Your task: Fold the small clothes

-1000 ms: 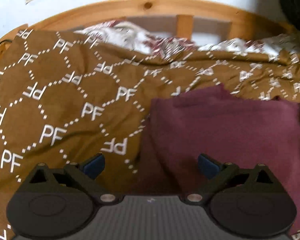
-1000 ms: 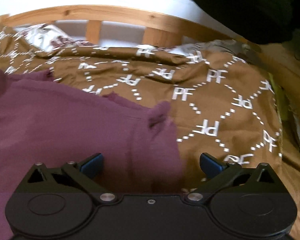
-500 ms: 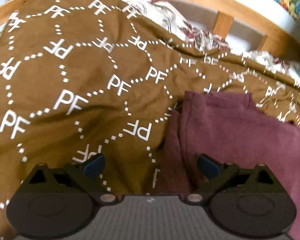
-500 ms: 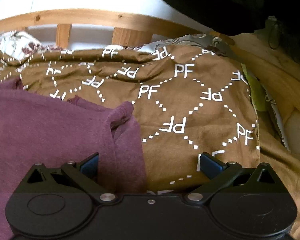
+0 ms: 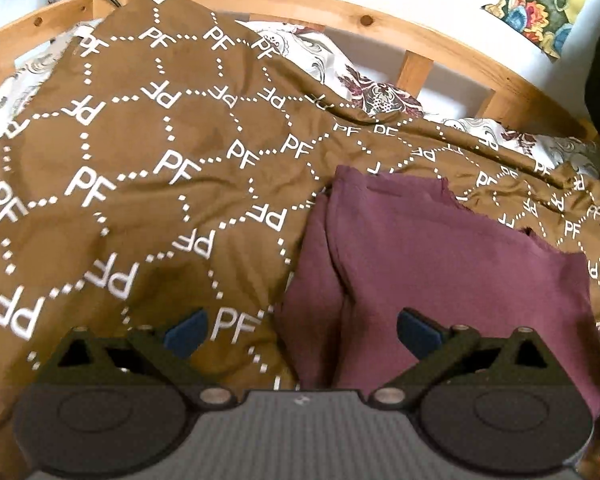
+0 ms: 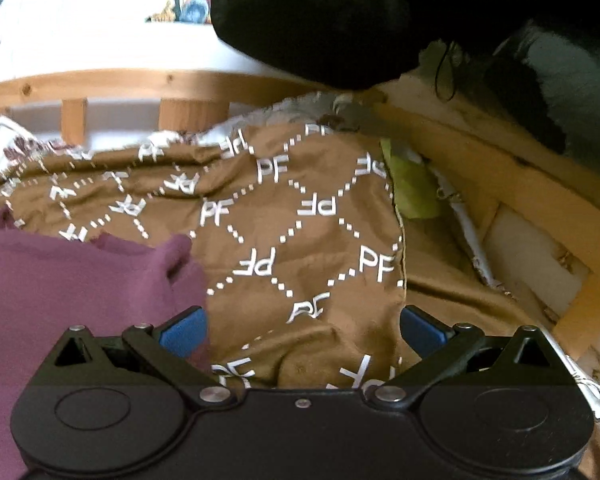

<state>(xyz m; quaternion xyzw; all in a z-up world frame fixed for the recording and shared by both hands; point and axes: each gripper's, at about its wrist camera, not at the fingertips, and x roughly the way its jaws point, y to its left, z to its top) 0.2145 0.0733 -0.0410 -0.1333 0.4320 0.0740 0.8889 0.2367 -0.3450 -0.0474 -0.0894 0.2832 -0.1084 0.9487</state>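
Observation:
A maroon garment (image 5: 440, 264) lies folded on a brown bedspread (image 5: 140, 168) printed with white "PF" letters. In the left wrist view its left folded edge runs down toward my left gripper (image 5: 300, 330), which is open just above the cloth, its right blue pad (image 5: 418, 330) over the maroon fabric. In the right wrist view the same garment (image 6: 60, 280) fills the lower left, with a rumpled corner near the left blue pad (image 6: 182, 330). My right gripper (image 6: 302, 330) is open over the bedspread (image 6: 300, 240), holding nothing.
A wooden bed frame (image 5: 340, 12) curves behind the bedspread, with a floral pillow (image 5: 372, 92) against it. In the right wrist view a wooden rail (image 6: 500, 184) runs along the right, a green cloth (image 6: 412, 192) is tucked beside it, and a black mass (image 6: 340, 12) hangs above.
Both grippers have swung outward: the left view now takes in more bedspread to the left, the right view more bed frame to the right. The garment lies still; both grippers stay open.

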